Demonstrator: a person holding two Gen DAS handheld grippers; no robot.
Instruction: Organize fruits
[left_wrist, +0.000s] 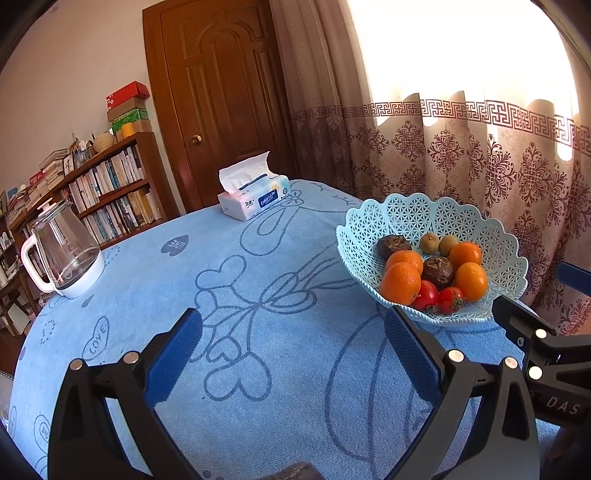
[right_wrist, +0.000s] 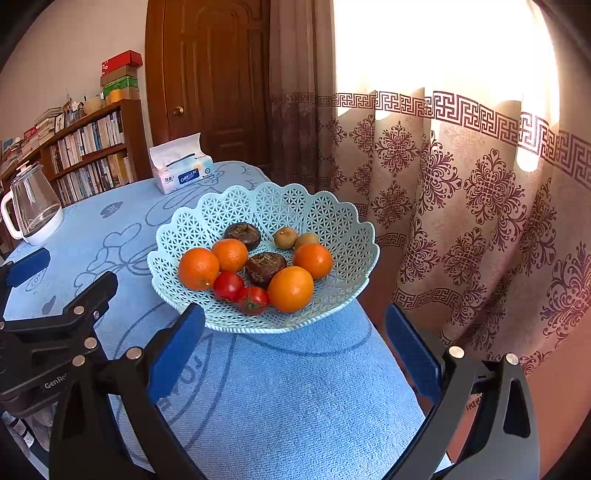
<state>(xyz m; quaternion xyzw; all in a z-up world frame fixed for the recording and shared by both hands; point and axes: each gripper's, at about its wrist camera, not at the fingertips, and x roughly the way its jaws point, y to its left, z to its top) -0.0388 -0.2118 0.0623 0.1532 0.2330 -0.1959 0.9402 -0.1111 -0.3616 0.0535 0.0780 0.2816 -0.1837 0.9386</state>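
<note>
A blue towelling tablecloth (right_wrist: 280, 387) covers the table, giving grip under the pale lattice fruit basket (right_wrist: 321, 218) near its right edge. The oranges (right_wrist: 291, 288), dark mangosteens (right_wrist: 265, 267), tomatoes (right_wrist: 253, 300) and kiwis (right_wrist: 285, 237) all sit inside. The left gripper (left_wrist: 291, 354) and right gripper (right_wrist: 293, 350) hover spread wide, empty, probably finished.

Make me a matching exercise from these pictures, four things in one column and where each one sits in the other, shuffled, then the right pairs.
Things:
1. tomatoes
2. kiwis
3. glass kettle
4. tissue pack

Places:
A. far end of the table, before the door
B. front of the basket, nearest the grippers
C. left edge of the table, by the bookshelf
D. back of the basket, toward the curtain

Pairs: 1-B, 2-D, 3-C, 4-A
</note>
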